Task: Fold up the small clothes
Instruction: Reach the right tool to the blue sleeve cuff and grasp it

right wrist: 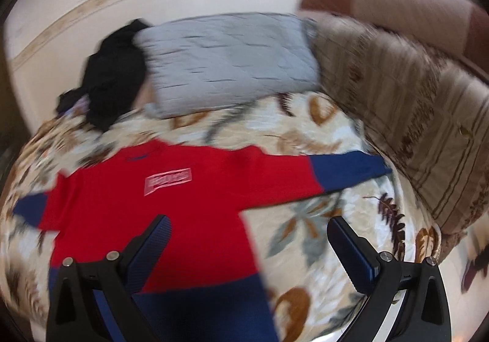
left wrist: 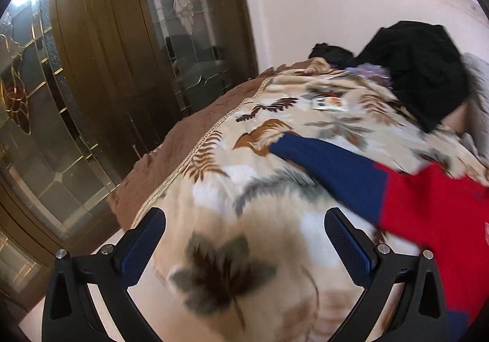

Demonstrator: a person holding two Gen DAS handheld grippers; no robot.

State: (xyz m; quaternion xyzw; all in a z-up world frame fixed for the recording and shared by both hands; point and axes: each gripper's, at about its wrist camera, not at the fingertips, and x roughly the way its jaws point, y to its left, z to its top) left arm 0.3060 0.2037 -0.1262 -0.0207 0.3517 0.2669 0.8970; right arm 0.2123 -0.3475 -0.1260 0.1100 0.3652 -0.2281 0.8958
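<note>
The red knitted sweater with navy blue sleeves and hem (right wrist: pixel 171 220) lay flat, front up, on the bed's leaf-patterned beige blanket (right wrist: pixel 321 235), both sleeves spread outward. In the right wrist view, the right tool (right wrist: pixel 247 238) hung above the sweater's lower body, jaws spread wide, gripping nothing. In the left wrist view, the left tool (left wrist: pixel 244 232) was likewise wide open and empty over bare blanket, with one navy sleeve (left wrist: pixel 330 165) at 1 o'clock from it. A grey quilted pillow (right wrist: pixel 226 64) lay at 12 o'clock beyond the sweater, with a heap of black clothing (right wrist: pixel 113 76) at 11 o'clock.
</note>
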